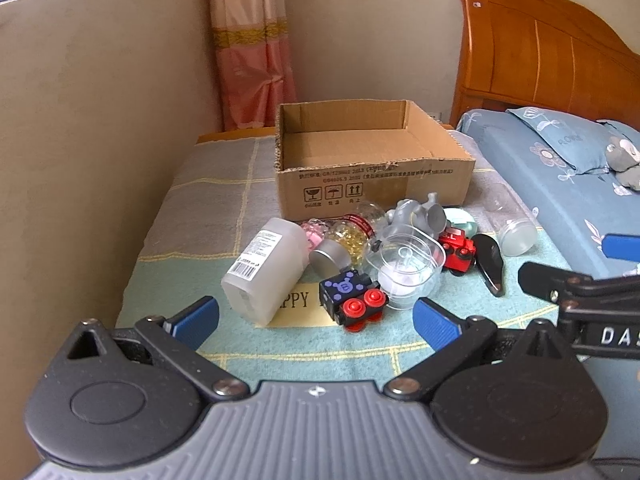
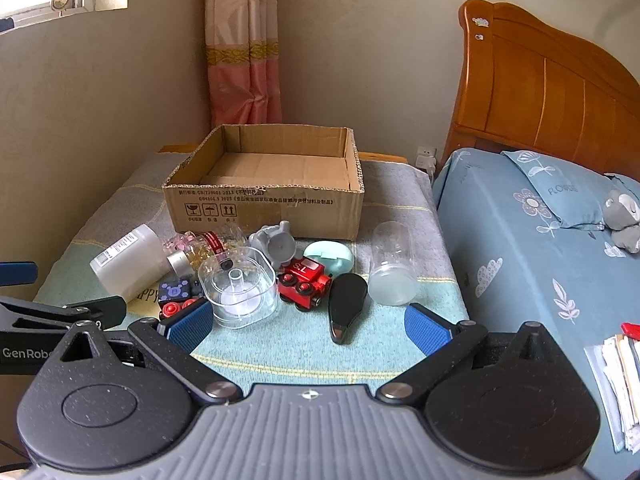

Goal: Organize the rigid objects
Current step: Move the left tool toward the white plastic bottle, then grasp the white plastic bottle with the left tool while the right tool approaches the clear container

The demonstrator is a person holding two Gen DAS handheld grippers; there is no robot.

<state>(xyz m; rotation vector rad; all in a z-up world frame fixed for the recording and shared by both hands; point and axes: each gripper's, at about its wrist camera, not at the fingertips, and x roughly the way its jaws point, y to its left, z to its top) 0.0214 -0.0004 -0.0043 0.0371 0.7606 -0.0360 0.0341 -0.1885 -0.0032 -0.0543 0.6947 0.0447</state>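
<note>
An open cardboard box stands at the back of the cloth-covered table, with nothing inside. In front of it lie a white bottle, a jar of yellow capsules, a clear square container, a black and red toy block, a red toy train, a grey elephant figure, a black oval piece and a clear jar on its side. My left gripper is open, short of the pile. My right gripper is open too, near the black piece.
A bed with a blue floral sheet and wooden headboard runs along the right. A wall borders the table's left side, a pink curtain hangs behind. Papers lie on the bed's near edge.
</note>
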